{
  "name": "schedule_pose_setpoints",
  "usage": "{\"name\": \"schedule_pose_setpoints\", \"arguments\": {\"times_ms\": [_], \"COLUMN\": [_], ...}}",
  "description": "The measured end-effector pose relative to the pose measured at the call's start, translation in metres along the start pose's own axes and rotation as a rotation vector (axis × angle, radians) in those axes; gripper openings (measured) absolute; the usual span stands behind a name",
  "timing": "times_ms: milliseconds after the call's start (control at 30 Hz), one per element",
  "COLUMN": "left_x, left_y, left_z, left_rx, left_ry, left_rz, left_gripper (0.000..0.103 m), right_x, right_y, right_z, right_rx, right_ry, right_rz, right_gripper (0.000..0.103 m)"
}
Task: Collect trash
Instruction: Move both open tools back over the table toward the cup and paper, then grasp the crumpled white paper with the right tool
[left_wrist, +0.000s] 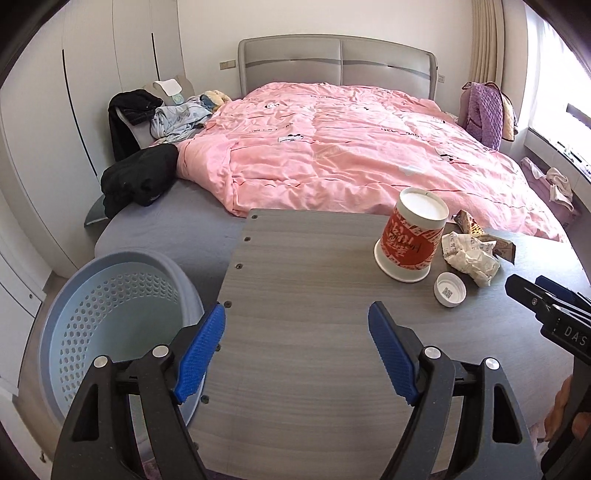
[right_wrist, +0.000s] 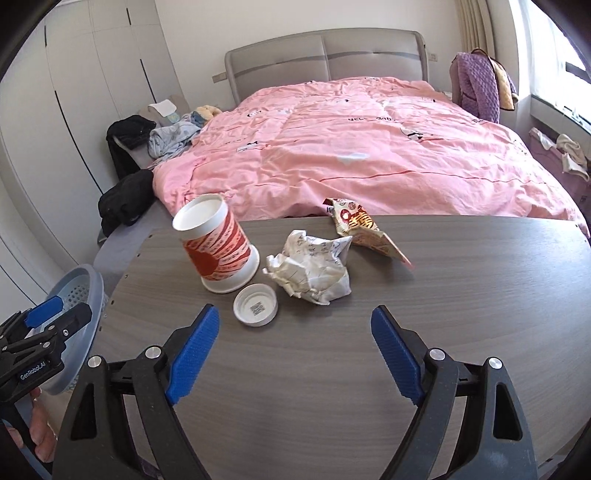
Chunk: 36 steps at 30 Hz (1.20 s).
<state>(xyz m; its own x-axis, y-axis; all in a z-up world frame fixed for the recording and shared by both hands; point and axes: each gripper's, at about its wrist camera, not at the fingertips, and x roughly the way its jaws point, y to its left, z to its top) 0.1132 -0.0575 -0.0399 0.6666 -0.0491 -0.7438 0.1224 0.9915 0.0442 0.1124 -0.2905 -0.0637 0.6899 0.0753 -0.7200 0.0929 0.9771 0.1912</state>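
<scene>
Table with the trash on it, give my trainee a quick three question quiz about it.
1. True or false: the red-and-white cup stands upside down on the table.
2. Which lies nearest the cup: A) white cap, B) snack wrapper, C) blue basket?
3. What are the right tongs holding?

Key: 1 true. 2 A. 3 nothing; they are open, like the left tongs.
</scene>
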Motion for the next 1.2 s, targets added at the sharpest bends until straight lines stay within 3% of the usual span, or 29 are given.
{"name": "schedule_pose_setpoints", "arguments": {"times_ms": [600,667,733,833,1200], "left_x": [0.021,0.021,0.022,0.024,0.030], "left_y": [-0.018,-0.020,-0.023,-0.028,-0.048], "left_z": [0.011,0.011,0.011,0.010,0.010], "left_rx": [0.018,0.021,0.024,0.035,0.060], "left_ry": [0.030,0.029,0.029,0.030,-0.031], "left_rz": [0.030,0.028,0.024,0.022,-0.030], "left_gripper": [0.076,0.076,0.076,0.076,0.076], "right_x": [0.082,0.085,0.087,0.084,0.050], "right_y": [-0.004,-0.004,-0.004,-0.004,-0.015], "right_z": [0.029,0.029,0.028,0.028,0.020], "right_rx": [-0.036,-0.035,-0.040,-0.046,0.004], "right_ry": [0.127,0.133,0.138,0.128,0.059], "right_rz": [-0.034,-0.031,-0.031,-0.018,0.050], "right_gripper": [0.087,0.085,0.068,0.063,0.059]}}
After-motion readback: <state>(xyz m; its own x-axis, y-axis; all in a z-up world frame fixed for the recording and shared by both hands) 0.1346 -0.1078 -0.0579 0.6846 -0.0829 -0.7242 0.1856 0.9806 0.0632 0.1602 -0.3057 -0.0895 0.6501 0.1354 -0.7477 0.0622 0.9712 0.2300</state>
